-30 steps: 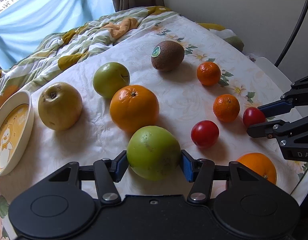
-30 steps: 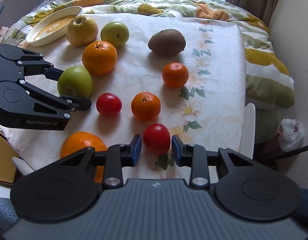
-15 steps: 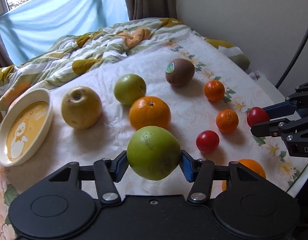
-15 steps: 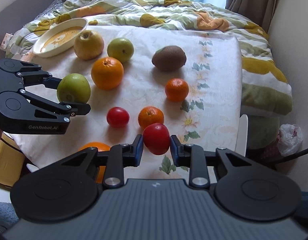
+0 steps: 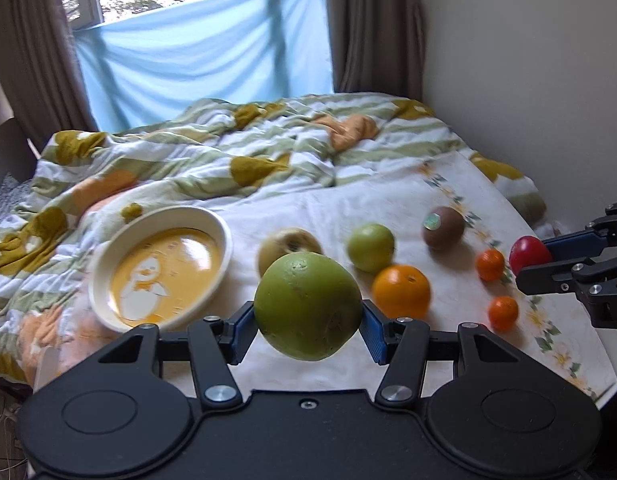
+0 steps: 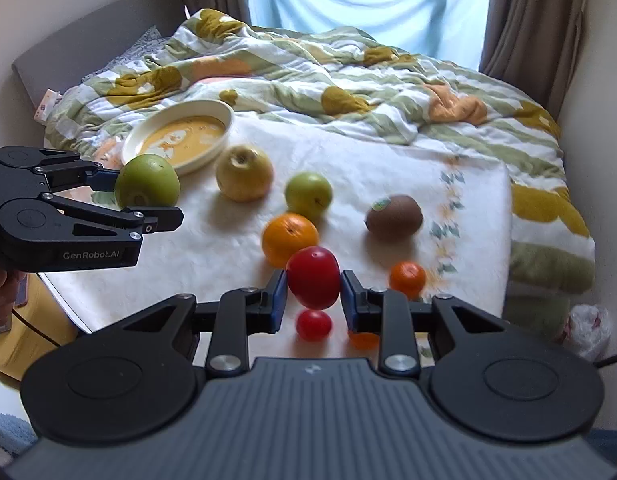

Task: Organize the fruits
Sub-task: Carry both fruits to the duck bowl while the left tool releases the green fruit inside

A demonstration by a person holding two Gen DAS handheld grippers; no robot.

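Note:
My left gripper (image 5: pixel 307 320) is shut on a large green apple (image 5: pixel 308 306) and holds it in the air above the cloth; it also shows in the right wrist view (image 6: pixel 147 187). My right gripper (image 6: pixel 313 292) is shut on a red tomato (image 6: pixel 313 277), raised above the cloth; it shows at the right of the left wrist view (image 5: pixel 529 250). A cream bowl (image 5: pixel 108 264) with a yellow duck picture lies at the left. On the white cloth lie a yellow apple (image 6: pixel 244 174), a small green apple (image 6: pixel 308 195), an orange (image 6: pixel 289 238) and a kiwi (image 6: pixel 394 216).
Two mandarins (image 5: pixel 490 265) (image 5: pixel 503 312) and a small red tomato (image 6: pixel 313 325) lie on the cloth near its front right. A rumpled striped quilt (image 5: pixel 228 160) covers the bed behind. A wall runs along the right; a curtained window stands at the back.
Both grippers have risen and moved forward with their fruit. The green apple and the red tomato now hang higher above the cloth, and the bowl has come closer to the left gripper.

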